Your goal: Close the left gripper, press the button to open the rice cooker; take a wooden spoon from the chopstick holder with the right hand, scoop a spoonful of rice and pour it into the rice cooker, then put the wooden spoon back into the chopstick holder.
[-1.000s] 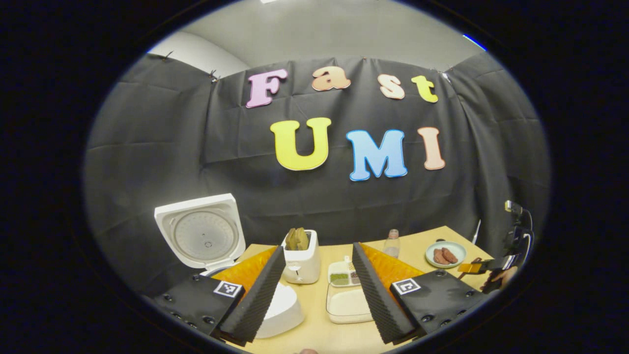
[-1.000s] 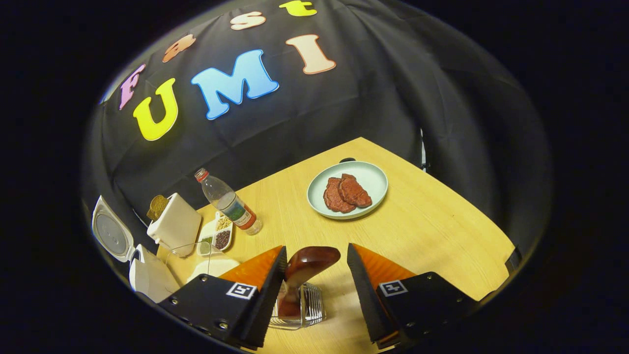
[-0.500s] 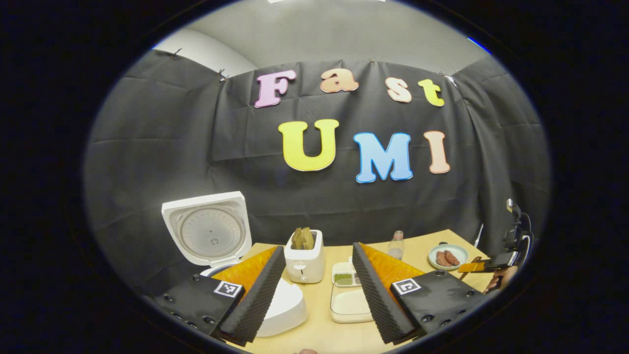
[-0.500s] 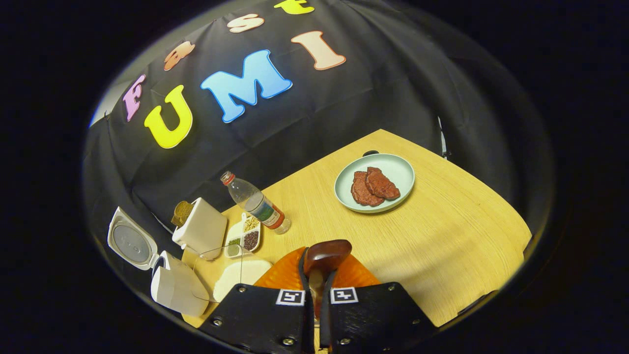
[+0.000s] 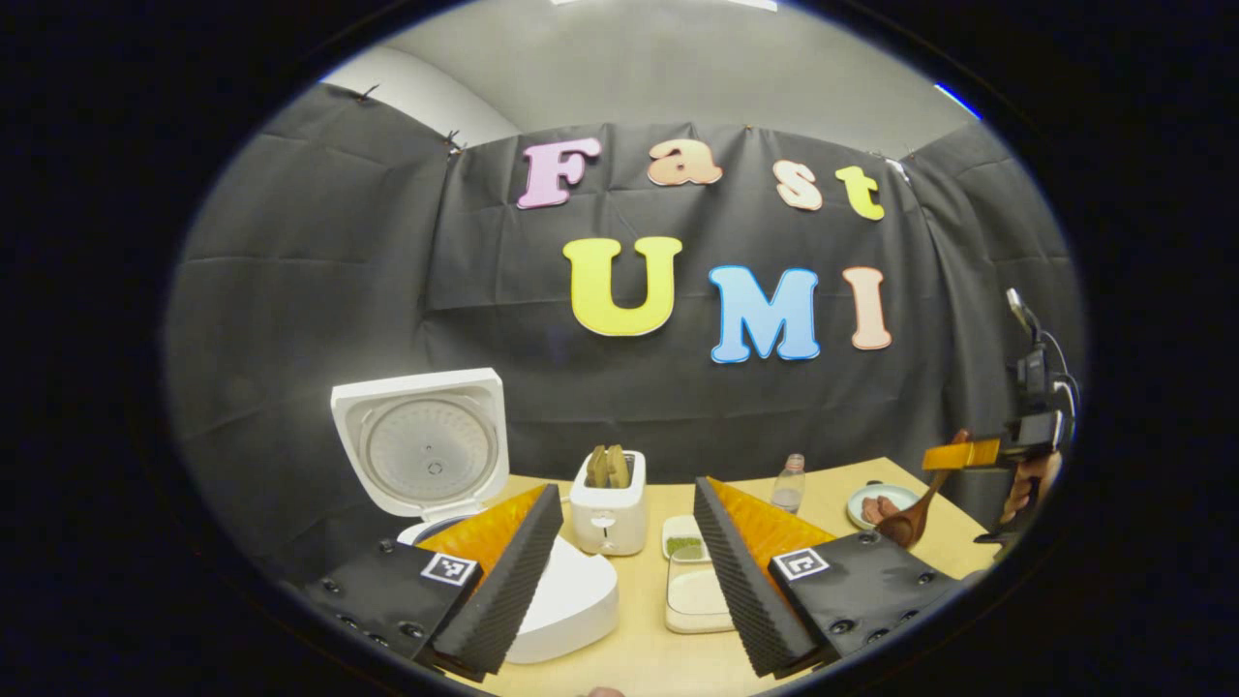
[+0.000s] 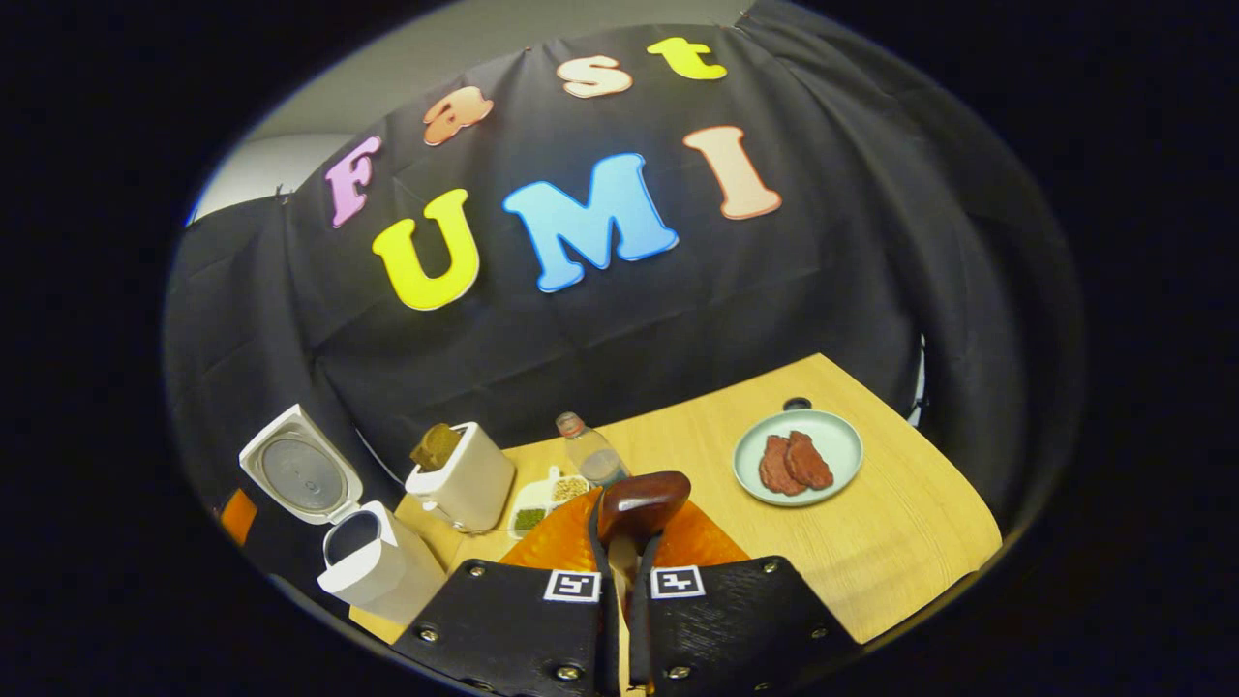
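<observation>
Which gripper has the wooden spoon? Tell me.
The right gripper, shut on the wooden spoon; the left gripper stands open, holding nothing.

White rice cooker point(image 5: 571, 600), lid point(image 5: 423, 450) open, pale grey inside. Toaster point(image 5: 608, 503) white, brown-green slices in slots. Wooden spoon point(image 6: 641, 505) glossy dark reddish brown. Plate point(image 6: 799, 457) pale mint green, two dark red-brown patties point(image 6: 795, 463) on it. Desk point(image 6: 871, 542) light yellow wood grain. Clear bottle point(image 6: 591, 453), pinkish cap. White divided tray point(image 6: 542, 503), green and beige fillings. White dish point(image 5: 695, 600) in the left gripper view. Black-and-white square marker point(image 5: 450, 568) on left tool point(image 5: 627, 566) body, same on right tool point(image 6: 624, 581).
</observation>
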Motion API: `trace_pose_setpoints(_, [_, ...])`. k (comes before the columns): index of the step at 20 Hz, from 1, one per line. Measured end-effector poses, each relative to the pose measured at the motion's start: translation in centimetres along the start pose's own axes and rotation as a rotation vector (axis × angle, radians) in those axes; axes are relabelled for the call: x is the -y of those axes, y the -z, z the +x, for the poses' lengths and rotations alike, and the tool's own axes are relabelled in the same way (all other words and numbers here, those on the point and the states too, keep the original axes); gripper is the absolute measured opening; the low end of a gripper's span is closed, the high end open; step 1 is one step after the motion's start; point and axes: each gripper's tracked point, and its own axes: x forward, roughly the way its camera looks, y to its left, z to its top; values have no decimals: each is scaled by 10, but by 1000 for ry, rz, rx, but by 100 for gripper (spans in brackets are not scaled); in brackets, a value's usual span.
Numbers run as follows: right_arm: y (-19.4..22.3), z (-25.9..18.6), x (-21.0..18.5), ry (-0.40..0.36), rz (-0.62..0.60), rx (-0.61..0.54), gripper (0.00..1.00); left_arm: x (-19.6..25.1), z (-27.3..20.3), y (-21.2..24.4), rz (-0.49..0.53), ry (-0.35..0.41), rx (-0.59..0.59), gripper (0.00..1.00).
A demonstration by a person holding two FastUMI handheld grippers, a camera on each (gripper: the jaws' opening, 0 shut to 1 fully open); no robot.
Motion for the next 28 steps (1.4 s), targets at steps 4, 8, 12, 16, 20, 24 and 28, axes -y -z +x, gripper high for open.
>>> trace_pose_setpoints(4, [7, 27, -50, -83, -47, -13, 5, -11, -1, 9, -8, 26, -11, 95])
trace_pose_setpoints(8, [42, 66, -90, -129, -79, -63, 5, -22, -7, 24, -10, 66, -23, 92])
trace_pose_setpoints(12, [88, 103, -114, -136, -136, -112, 5, -45, -11, 46, 3, 72, -52, 95])
trace_pose_setpoints(16, [129, 136, -131, -127, -209, -146, 5, -68, -15, 55, 3, 59, -66, 95])
trace_pose_setpoints(20, [156, 141, -156, -156, -213, -175, 5, -86, -17, 76, -23, 38, -104, 92])
trace_pose_setpoints(24, [168, 134, -173, -197, -92, -199, 5, -95, -16, 82, -39, 29, -111, 96])
trace_pose_setpoints(28, [167, 134, -159, -210, 143, -218, 5, -101, -14, 78, -45, 25, -101, 92])
